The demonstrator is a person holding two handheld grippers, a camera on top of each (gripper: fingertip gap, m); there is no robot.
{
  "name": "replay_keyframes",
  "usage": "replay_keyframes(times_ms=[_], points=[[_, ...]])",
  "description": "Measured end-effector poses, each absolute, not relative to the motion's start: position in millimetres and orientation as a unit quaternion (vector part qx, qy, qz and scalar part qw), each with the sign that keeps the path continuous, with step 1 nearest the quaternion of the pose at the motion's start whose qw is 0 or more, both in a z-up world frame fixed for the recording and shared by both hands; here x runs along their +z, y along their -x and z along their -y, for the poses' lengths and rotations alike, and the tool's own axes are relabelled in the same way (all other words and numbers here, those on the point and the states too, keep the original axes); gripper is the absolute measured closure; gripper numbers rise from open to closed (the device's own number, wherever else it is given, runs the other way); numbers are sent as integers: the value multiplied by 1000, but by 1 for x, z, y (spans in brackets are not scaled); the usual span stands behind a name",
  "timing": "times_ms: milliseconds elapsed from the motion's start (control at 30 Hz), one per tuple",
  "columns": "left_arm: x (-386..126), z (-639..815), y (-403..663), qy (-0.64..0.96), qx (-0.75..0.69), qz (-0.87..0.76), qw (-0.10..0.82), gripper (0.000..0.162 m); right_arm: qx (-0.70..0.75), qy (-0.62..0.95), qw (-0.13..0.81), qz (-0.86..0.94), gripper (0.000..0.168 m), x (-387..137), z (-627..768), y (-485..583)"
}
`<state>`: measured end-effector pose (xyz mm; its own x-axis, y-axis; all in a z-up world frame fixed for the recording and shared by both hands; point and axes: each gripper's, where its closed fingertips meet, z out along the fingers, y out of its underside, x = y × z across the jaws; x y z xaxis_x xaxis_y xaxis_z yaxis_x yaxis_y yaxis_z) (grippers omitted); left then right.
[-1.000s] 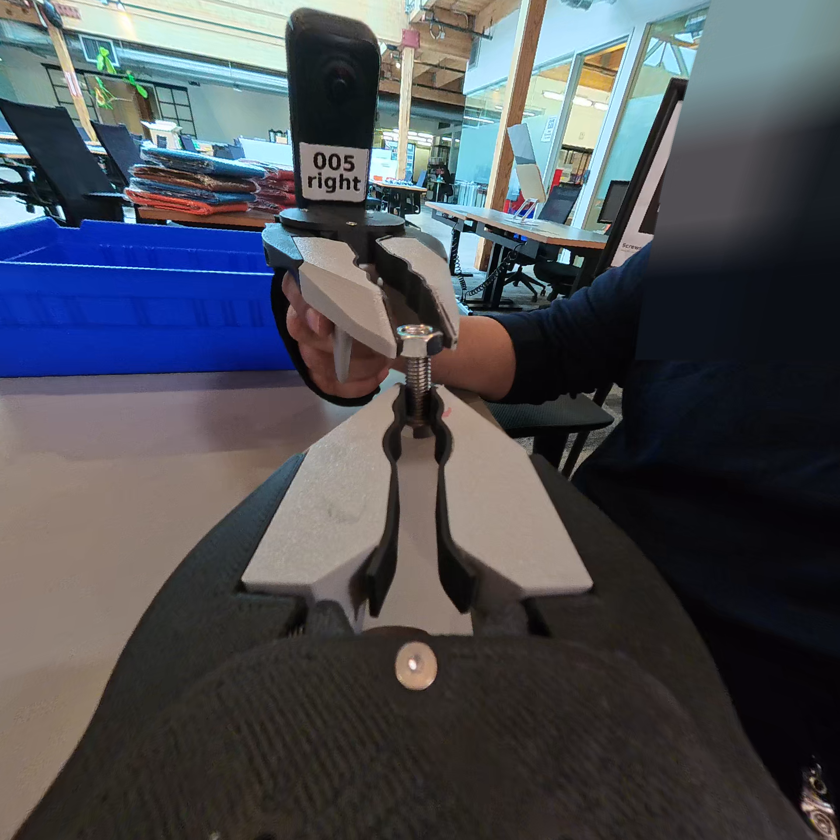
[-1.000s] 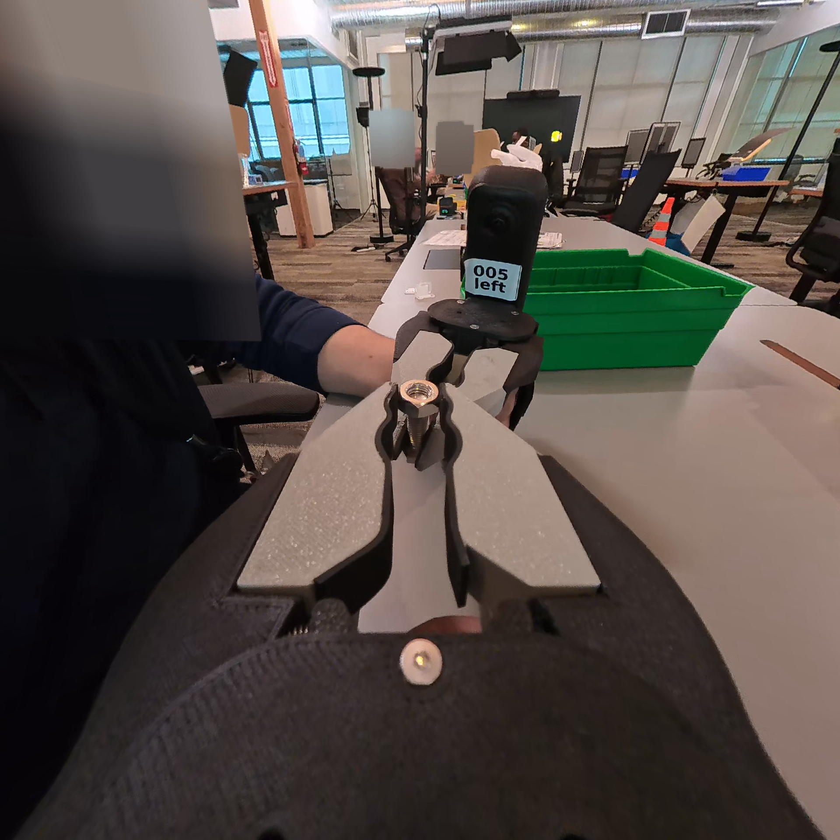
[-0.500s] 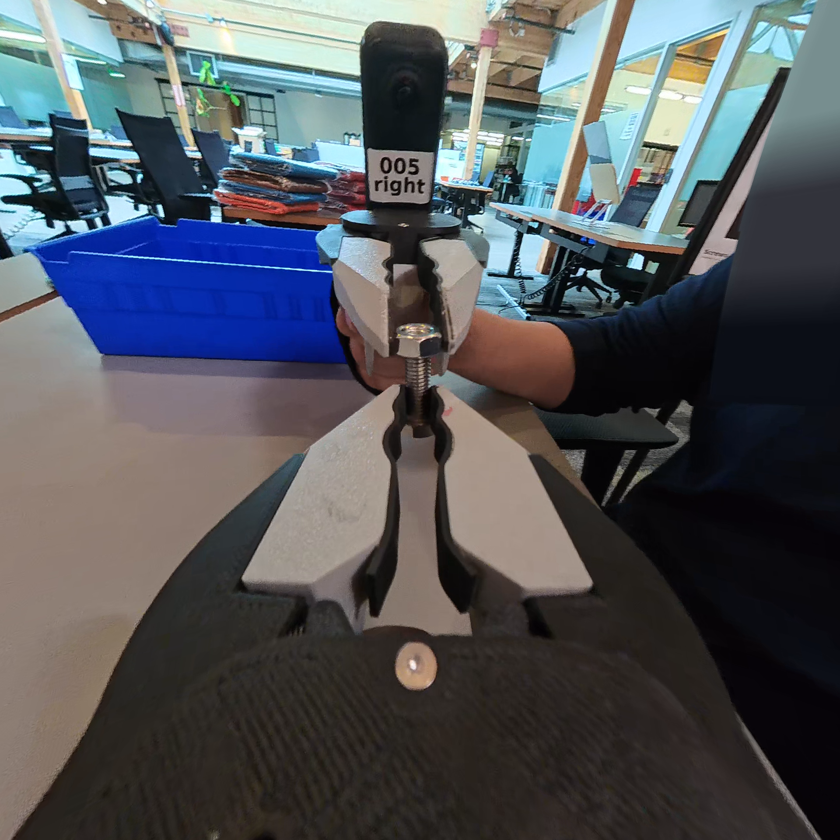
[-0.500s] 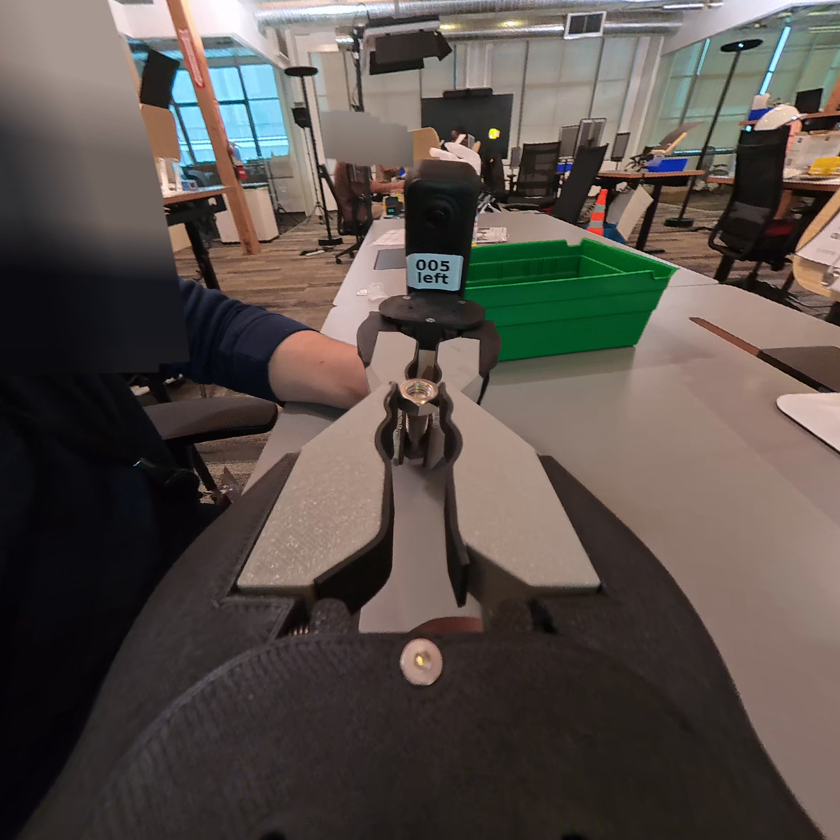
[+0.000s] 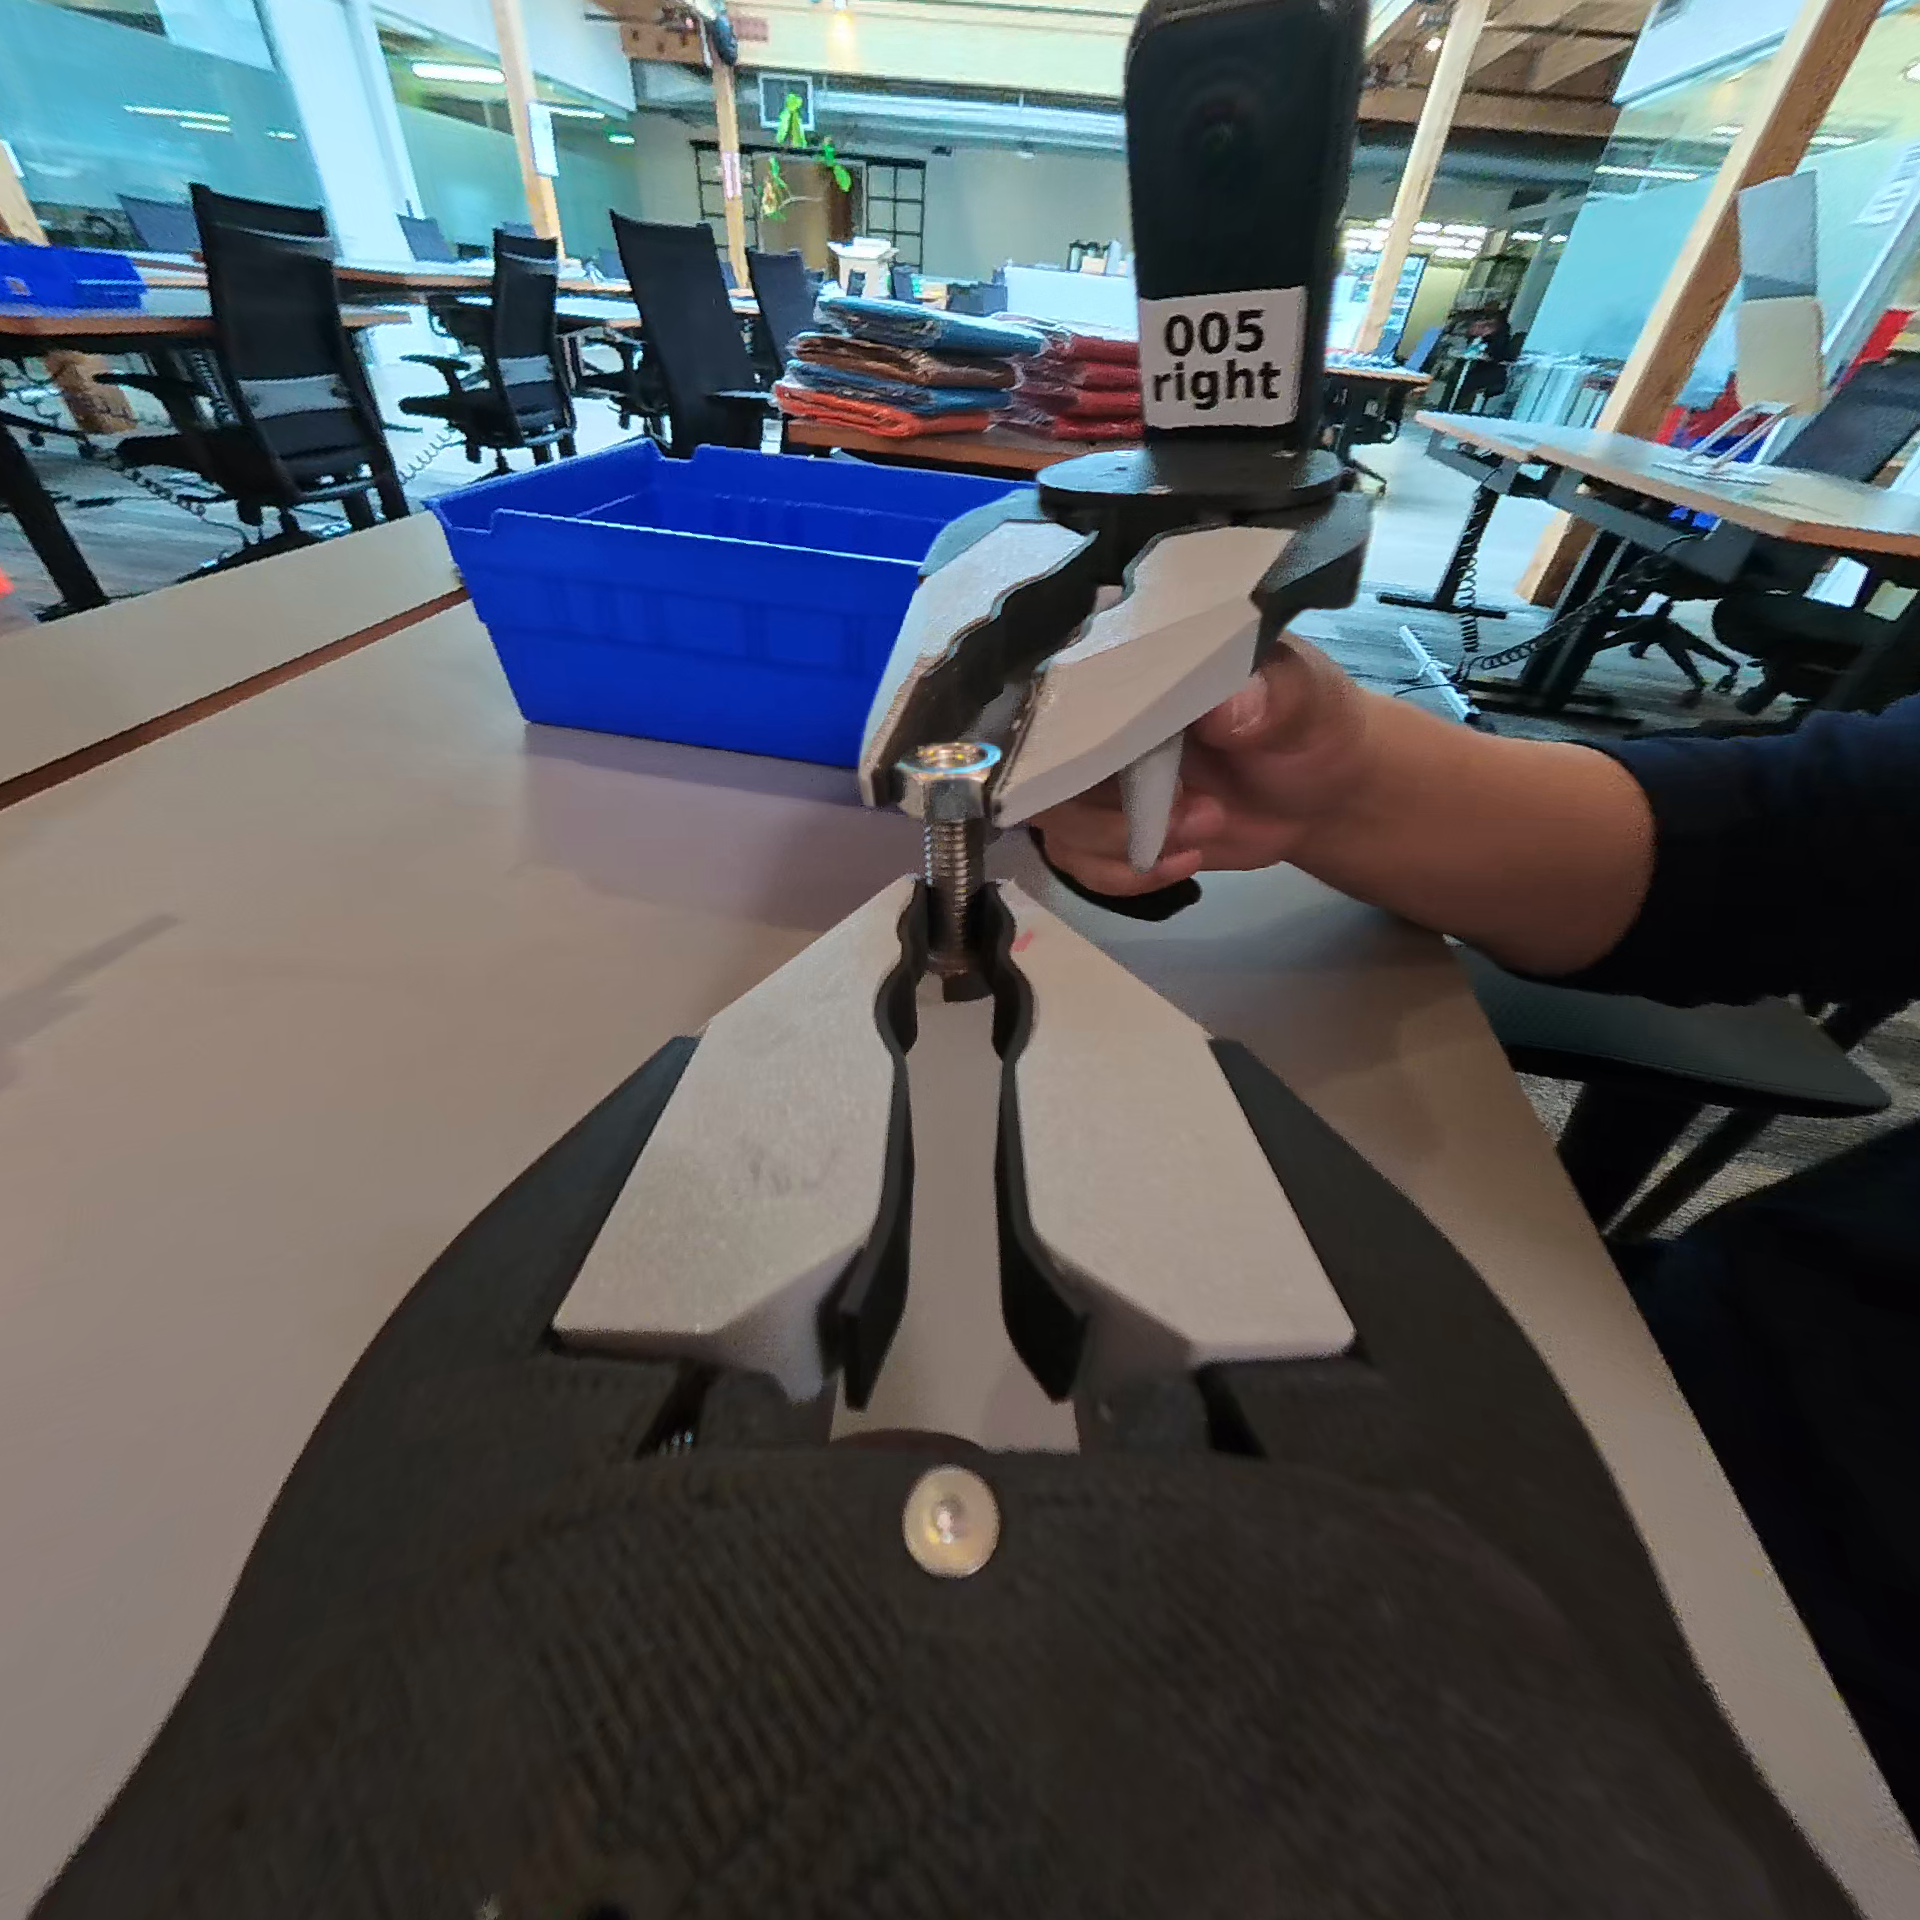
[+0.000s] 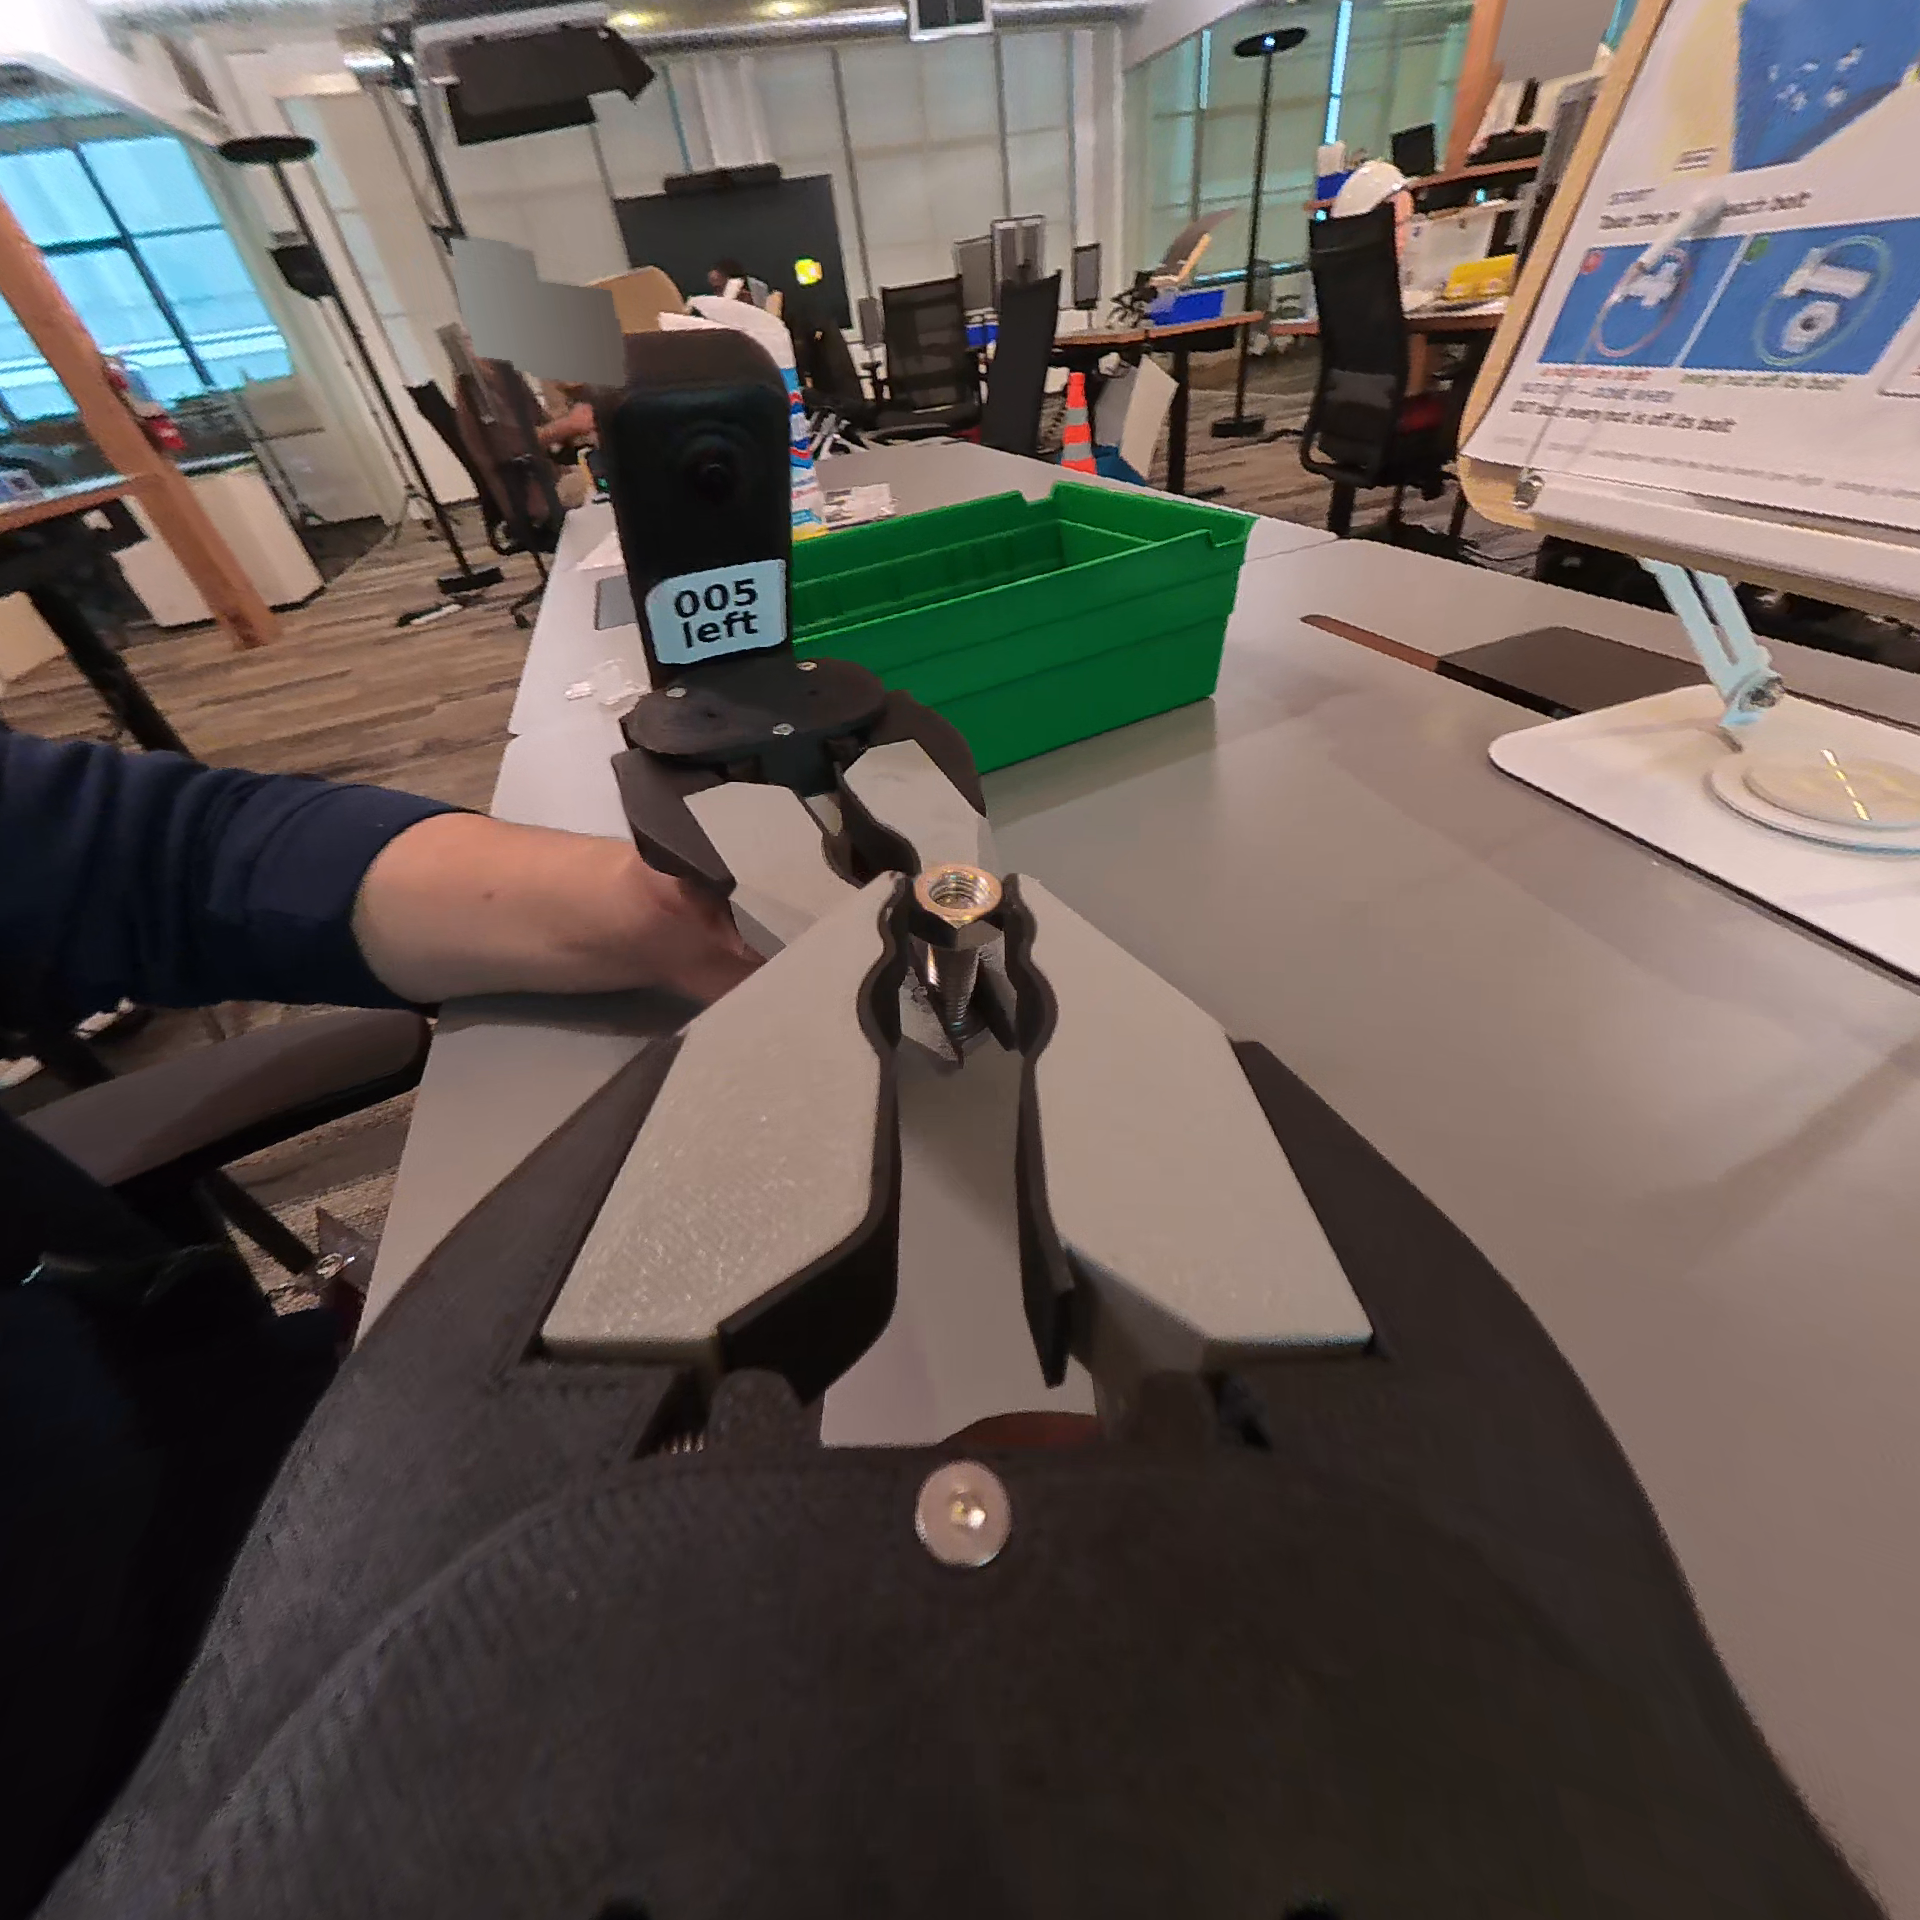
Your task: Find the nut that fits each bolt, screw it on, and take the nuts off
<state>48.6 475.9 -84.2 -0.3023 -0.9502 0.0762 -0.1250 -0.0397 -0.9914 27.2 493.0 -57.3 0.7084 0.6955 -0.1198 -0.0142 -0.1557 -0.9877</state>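
The bolt (image 5: 951,914) was seen pinched upright between the tips of the left gripper (image 5: 954,951), its threaded shank standing clear above the dark inner pads, its lower end sunk in the notch between them. At the top of the shank, the nut (image 5: 948,781) was clamped by the right gripper (image 5: 940,774), which was tilted down onto it from the upper right. A hand (image 5: 1236,790) was shown wrapped round that gripper's handle, with a dark blue sleeve behind it.

From the right wrist view, the nut (image 6: 956,896) was caught between the right gripper's own tips (image 6: 958,914), its threaded bore facing up and open, the bolt (image 6: 945,987) hanging below it. The left gripper (image 6: 940,1023) was partly hidden behind the near fingers, so its grip there could not be fully made out. How far the nut was threaded on could not be told.

All of this was held just above the grey table (image 5: 364,935). A blue bin (image 5: 686,623) was set well back on one side, a green bin (image 6: 1039,613) on the other, and a white stand with a printed sheet (image 6: 1714,343) was placed near the table's right edge
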Motion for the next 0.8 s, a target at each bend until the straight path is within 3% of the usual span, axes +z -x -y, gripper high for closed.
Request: replay_keyframes(times_ms=[467,800], points=[[-97,-494,-55,501,-486,-586,412,155,233,736,619,140,154,-69,-509,-36],[-97,-492,-54,499,-512,-582,387,155,238,728,627,142,154,-68,-510,-34]])
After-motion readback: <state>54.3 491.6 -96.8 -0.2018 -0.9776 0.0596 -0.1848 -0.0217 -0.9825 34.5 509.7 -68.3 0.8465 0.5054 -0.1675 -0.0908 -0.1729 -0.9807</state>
